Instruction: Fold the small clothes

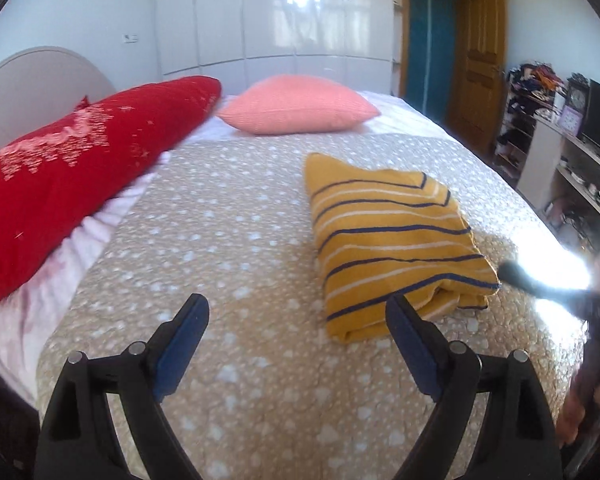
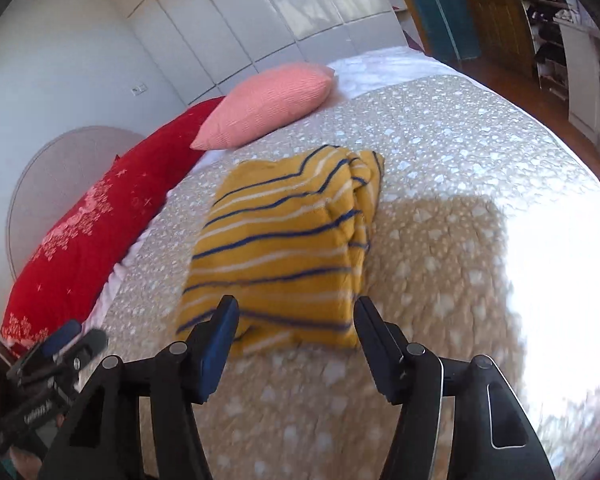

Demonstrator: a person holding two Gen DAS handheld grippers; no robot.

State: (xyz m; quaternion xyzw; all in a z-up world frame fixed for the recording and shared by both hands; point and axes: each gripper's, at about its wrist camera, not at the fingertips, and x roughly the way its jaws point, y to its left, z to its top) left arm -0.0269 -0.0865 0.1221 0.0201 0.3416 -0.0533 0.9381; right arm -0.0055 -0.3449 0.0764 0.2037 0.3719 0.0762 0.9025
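A small yellow garment with blue and white stripes lies folded into a thick bundle on the beige spotted bedspread. My left gripper is open and empty, held above the bedspread just left of the garment's near corner. In the right wrist view the garment lies straight ahead. My right gripper is open and empty, hovering just in front of the garment's near edge. The right gripper's tip also shows at the right of the left wrist view. The left gripper shows at the lower left of the right wrist view.
A red pillow and a pink pillow lie at the head of the bed. White wardrobes stand behind. A wooden door and cluttered shelves are at the right. Bright sunlight falls on the bed's right edge.
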